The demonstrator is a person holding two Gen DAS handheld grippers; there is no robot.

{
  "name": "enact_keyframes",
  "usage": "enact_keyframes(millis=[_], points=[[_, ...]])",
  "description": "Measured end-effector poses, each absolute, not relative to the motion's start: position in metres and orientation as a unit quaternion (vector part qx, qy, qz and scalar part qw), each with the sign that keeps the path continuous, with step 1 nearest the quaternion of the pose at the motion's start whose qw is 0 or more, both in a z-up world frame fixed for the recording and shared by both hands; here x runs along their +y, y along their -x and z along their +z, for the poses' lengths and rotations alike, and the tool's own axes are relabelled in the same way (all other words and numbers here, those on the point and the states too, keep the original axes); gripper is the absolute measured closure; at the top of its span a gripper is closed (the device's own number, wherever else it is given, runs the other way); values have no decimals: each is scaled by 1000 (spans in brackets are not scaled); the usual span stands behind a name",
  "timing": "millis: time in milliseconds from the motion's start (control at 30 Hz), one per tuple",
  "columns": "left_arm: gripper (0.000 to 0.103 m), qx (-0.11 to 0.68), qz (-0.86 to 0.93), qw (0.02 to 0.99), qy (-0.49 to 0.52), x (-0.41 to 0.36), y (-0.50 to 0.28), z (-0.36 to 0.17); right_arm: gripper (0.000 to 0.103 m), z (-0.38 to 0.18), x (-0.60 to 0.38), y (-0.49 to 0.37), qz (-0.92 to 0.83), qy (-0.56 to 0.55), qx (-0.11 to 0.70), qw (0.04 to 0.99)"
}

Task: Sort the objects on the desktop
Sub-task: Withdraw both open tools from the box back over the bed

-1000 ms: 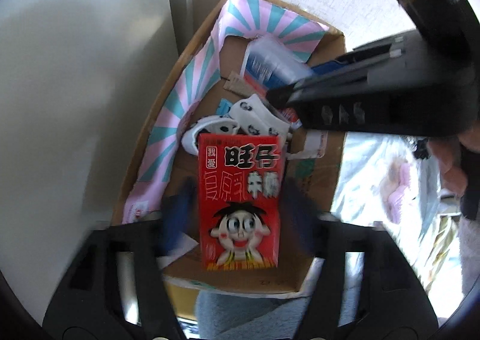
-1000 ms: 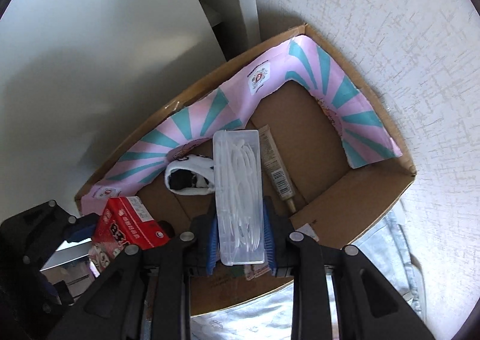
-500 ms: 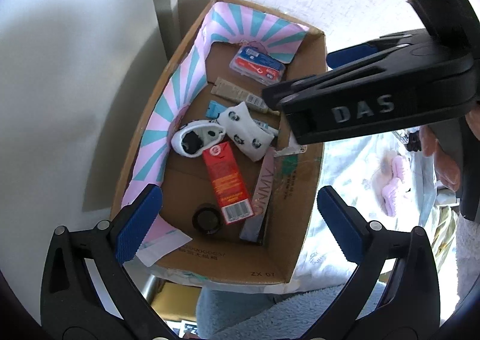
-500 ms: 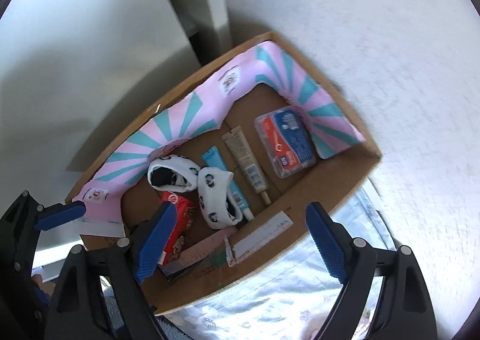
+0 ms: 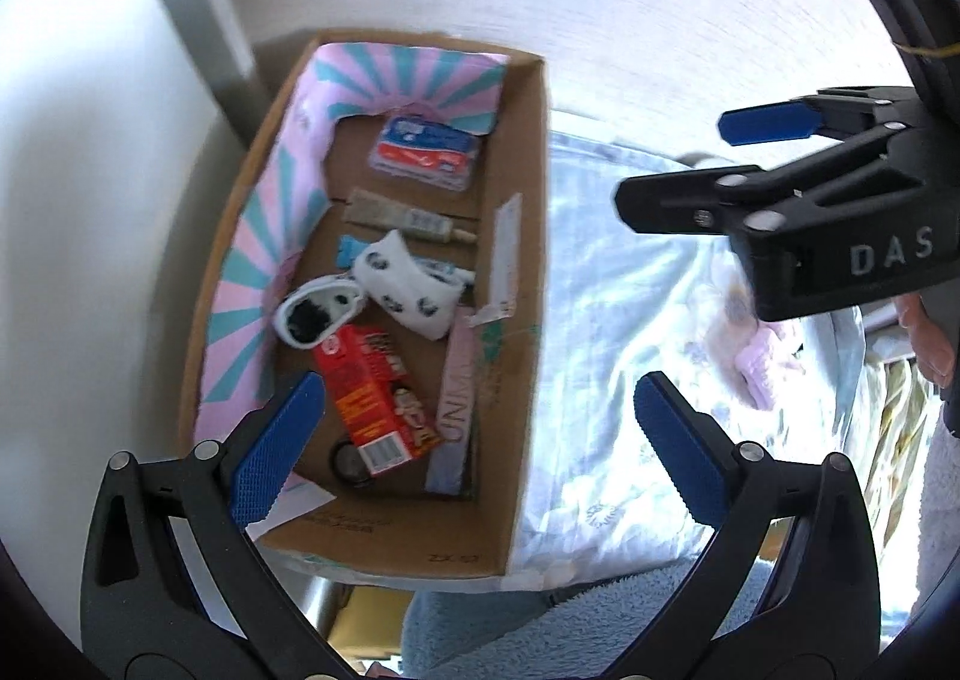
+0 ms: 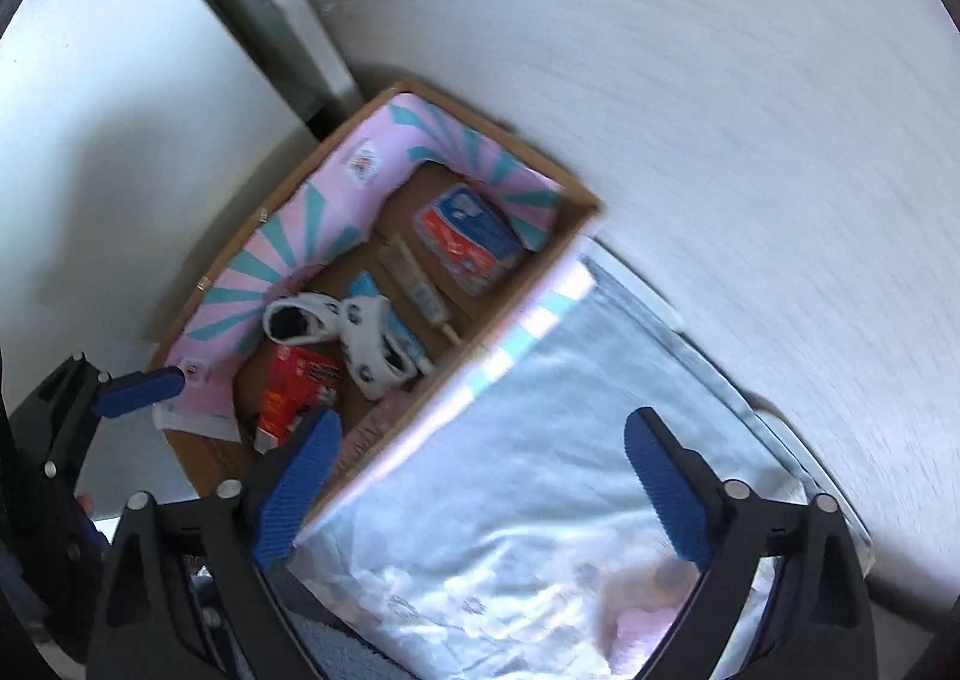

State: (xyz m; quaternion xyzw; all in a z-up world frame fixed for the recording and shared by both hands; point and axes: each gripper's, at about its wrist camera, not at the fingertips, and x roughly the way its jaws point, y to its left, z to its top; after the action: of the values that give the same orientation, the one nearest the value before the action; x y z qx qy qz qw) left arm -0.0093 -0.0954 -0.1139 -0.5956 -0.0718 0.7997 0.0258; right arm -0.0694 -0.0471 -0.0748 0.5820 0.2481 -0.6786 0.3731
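Several items crowd the cardboard box; floral cloth alongside.

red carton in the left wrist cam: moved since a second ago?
Yes. The red carton stood upright between the left gripper jaws; now it lies flat in the cardboard box, beside the socks.

- We see the red carton in the cardboard box partly hidden behind a blue pad of the right hand-held gripper.
- The small dark round thing lies half under the carton; we cannot tell what it is.
- The blue tube runs under the white socks.
- The print on the pink strip is too blurred to read.
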Motion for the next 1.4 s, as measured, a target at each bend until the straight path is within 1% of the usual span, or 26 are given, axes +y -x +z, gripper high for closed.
enact_keyframes(millis=[367,533,700,1133,1333,1400], points=[[0,-38,798,64,598,-45,20,-113,7,-53,58,80,-724,-577,174,336],[0,-25,798,84,596,-21,26,-110,3,-46,108,83,-746,-572,142,310],[0,-5,794,103,600,5,31,-113,2,-45,160,85,-764,-572,111,277],[0,57,770,158,615,94,40,-132,2,-72,296,63,-783,-596,43,176],[0,87,748,186,632,140,39,-155,2,-95,339,49,-777,-613,62,129],[0,97,739,197,637,155,35,-164,2,-103,352,47,-770,-621,66,131]])
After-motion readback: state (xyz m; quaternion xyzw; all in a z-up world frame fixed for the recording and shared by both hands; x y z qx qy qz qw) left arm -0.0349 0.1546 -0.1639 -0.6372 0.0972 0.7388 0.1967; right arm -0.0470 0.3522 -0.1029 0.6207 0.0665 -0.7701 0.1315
